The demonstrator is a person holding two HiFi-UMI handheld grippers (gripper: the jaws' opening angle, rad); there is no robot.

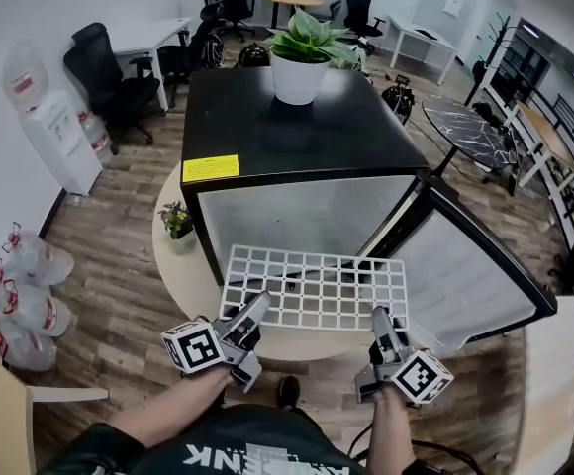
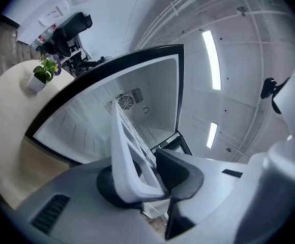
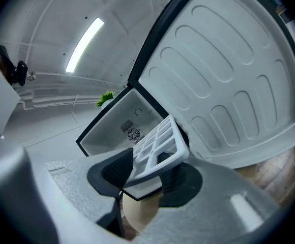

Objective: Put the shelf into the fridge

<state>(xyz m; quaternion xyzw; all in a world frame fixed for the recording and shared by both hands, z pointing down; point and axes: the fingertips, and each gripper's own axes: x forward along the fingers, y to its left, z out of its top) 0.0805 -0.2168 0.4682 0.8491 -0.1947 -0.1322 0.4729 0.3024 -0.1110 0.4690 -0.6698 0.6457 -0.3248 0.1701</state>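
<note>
A white grid shelf (image 1: 312,287) hangs level in front of the open black mini fridge (image 1: 287,137). My left gripper (image 1: 250,317) is shut on its near left edge and my right gripper (image 1: 381,327) is shut on its near right edge. In the left gripper view the shelf (image 2: 127,151) stands edge-on between the jaws, with the white fridge interior (image 2: 112,111) and its fan vent behind. In the right gripper view the shelf (image 3: 155,149) lies clamped between the dark pads (image 3: 116,171), pointing at the fridge cavity (image 3: 122,126).
The fridge door (image 1: 470,265) stands open to the right, its ribbed inner face (image 3: 229,75) close to my right gripper. The fridge sits on a round pale table (image 1: 193,275) with a small plant (image 1: 176,220). A potted plant (image 1: 307,52) tops the fridge. Office chairs (image 1: 109,67) stand behind.
</note>
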